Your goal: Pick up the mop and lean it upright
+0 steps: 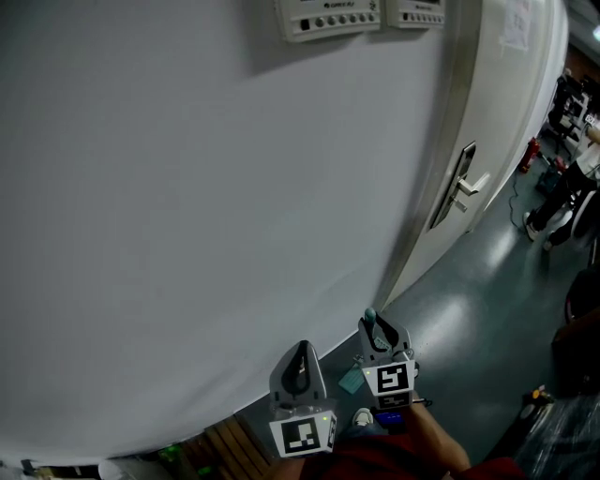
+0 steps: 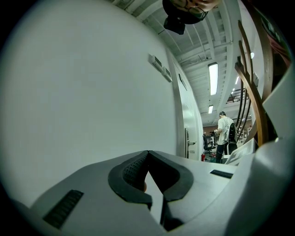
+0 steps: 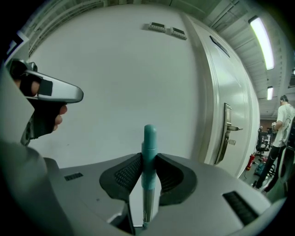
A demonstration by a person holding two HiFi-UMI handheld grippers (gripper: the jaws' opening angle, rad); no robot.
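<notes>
Right fingers [image 3: 125,174]: clamped on the mop handle [image 3: 149,152], just under its teal end cap; bare metal shaft runs down below the pads.
Left fingers [image 2: 133,168]: closed tip to tip, empty.
Mop handle: upright in the right gripper [image 1: 379,335], teal tip standing above it. Near the wall [image 1: 187,206]; contact cannot be told.
Left gripper [image 1: 300,361]: just left of the right gripper, apart from the handle, aimed at the wall.
Ahead: plain white wall faces both grippers, with two control panels [image 1: 361,14] high up.
Right: white door [image 1: 502,103] with a lever handle [image 1: 467,185], just beside the wall.
Floor [image 1: 469,309]: dark grey-green, glossy.
Far right: a person [image 3: 282,120] standing among chairs; red extinguisher [image 3: 251,162] past the door.
Near left: wooden slats [image 1: 230,445] at the wall base.
</notes>
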